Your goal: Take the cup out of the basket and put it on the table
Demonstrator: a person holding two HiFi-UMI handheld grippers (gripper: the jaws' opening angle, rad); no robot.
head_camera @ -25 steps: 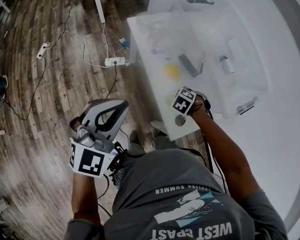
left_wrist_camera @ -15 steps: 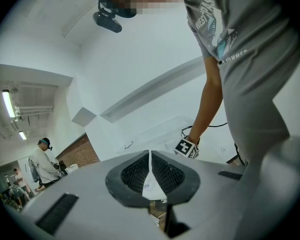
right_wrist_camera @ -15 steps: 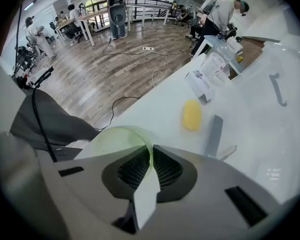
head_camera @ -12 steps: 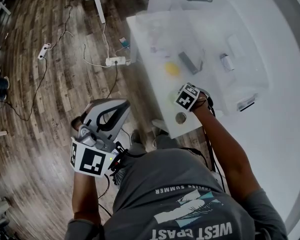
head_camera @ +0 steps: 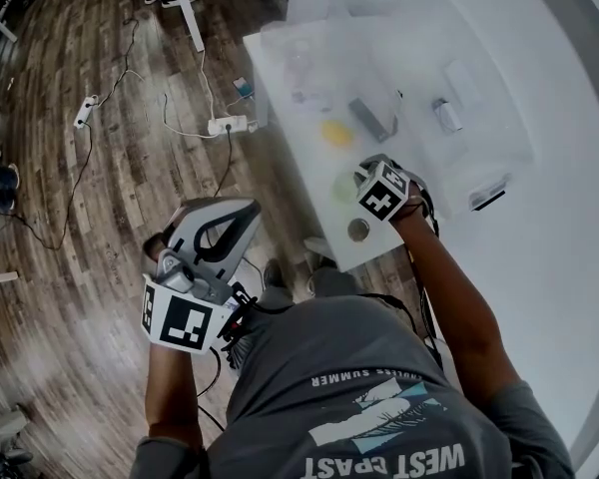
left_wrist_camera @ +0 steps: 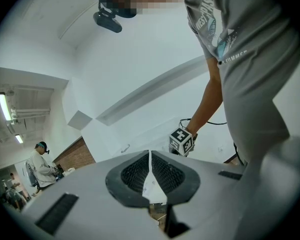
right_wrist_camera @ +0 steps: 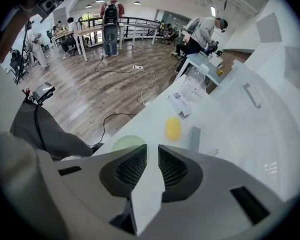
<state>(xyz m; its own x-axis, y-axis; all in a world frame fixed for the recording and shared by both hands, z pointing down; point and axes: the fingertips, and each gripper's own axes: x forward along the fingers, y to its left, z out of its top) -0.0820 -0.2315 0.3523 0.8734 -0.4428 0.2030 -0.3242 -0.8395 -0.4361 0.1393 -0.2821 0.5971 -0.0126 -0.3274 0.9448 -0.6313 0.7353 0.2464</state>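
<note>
A pale green cup (head_camera: 344,186) (right_wrist_camera: 125,143) stands on the white table (head_camera: 539,257), apart from the clear plastic basket (head_camera: 479,138) (right_wrist_camera: 250,99) behind it. My right gripper (head_camera: 367,182) (right_wrist_camera: 152,151) hangs just above the cup and points steeply down. Its jaws have just been opening and stand apart with nothing between them; the cup's rim shows beside the left fingertip. My left gripper (head_camera: 242,211) (left_wrist_camera: 149,154) stays off the table, over the wooden floor at my left side, shut and holding nothing.
On the table beyond the cup lie a yellow thing (head_camera: 336,133) (right_wrist_camera: 173,128) and a grey block (head_camera: 367,120) (right_wrist_camera: 194,138). A small round grey thing (head_camera: 358,230) sits near the table's front edge. A power strip (head_camera: 230,123) and cables lie on the floor. People stand far off (right_wrist_camera: 110,14).
The right gripper has lifted and shifted away from the table's front edge, and the pale green cup now shows beside it. The left gripper has kept still.
</note>
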